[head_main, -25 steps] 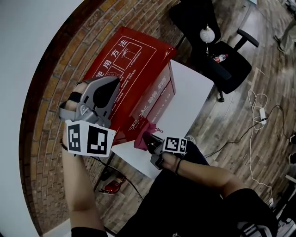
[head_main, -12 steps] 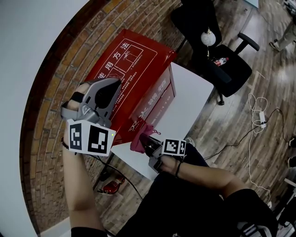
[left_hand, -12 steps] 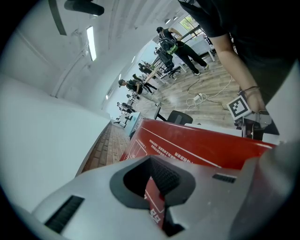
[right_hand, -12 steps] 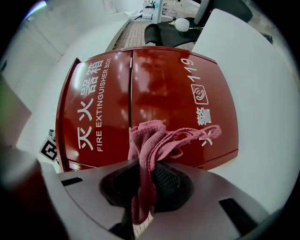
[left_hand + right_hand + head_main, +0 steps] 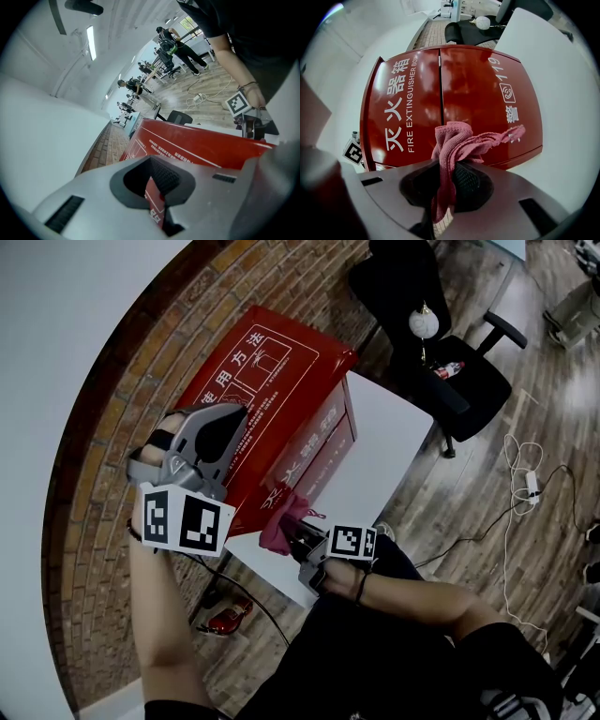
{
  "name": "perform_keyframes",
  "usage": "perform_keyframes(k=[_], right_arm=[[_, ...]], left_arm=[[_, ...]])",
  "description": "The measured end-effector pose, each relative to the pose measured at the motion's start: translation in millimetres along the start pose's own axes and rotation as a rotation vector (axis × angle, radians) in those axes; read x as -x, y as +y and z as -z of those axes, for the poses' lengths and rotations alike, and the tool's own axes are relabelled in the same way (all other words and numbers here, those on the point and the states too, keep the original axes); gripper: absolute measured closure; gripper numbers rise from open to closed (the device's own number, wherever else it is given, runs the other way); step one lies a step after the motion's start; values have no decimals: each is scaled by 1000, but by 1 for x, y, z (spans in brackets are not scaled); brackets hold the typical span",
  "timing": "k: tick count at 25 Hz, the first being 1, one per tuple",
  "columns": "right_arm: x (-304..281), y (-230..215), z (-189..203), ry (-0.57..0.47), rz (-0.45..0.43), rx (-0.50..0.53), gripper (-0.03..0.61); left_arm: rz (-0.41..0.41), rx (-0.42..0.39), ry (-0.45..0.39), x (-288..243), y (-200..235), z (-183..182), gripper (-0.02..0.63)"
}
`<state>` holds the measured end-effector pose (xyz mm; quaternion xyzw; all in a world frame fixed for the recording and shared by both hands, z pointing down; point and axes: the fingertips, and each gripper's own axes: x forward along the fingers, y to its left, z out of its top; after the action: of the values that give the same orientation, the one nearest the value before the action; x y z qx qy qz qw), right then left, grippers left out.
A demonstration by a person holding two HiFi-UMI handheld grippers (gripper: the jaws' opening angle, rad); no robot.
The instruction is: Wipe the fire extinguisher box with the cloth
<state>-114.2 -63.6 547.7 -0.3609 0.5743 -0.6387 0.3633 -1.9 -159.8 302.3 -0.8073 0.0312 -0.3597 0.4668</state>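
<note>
Right gripper (image 5: 300,536) was clamped on pink cloth (image 5: 459,140), just near red box (image 5: 464,84) front, on white table (image 5: 394,427). Left gripper (image 5: 234,418) closed by box top. Should've pressed cloth flat, overlapping strokes.

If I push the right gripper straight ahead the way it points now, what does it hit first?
Probably the red front of the fire extinguisher box. The right gripper is shut on the cloth, whose bunch leads, so cloth touches first. Depth is unclear.
</note>
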Motion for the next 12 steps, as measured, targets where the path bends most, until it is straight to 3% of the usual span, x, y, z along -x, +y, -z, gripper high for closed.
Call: perform_keyframes(k=[12], right_arm=[[0,45,5,24,-99,10,511]], left_arm=[[-5,4,5,-1,1,1,598]])
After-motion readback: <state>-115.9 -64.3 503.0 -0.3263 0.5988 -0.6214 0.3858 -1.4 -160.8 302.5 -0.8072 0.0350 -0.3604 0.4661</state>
